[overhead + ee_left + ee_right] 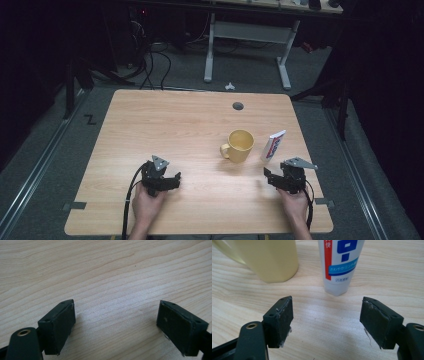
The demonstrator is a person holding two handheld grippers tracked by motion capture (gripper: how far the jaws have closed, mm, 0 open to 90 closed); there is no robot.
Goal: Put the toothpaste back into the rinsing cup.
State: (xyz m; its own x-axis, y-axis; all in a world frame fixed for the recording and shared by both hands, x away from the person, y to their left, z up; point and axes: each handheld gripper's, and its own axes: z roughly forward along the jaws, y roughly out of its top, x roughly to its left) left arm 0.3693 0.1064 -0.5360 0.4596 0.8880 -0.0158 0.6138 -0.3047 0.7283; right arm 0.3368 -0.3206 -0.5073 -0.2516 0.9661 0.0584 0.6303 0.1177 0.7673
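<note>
A yellow mug [240, 145] stands right of the table's middle, handle to the left. Beside it on the right a white toothpaste tube [273, 145] with blue and red print stands on its cap. My right gripper [270, 176] rests near the front right, open, with nothing between its jaws. In the right gripper view the mug [270, 258] and the tube [339, 265] stand just beyond the open jaws [327, 320]. My left gripper [175, 181] sits at the front left, open over bare wood [116, 320].
The light wooden table [165, 125] has a round cable hole [238, 106] near its far edge. Beyond it are a white desk frame [247, 45] and cables on the grey floor. Dark curtains close in both sides.
</note>
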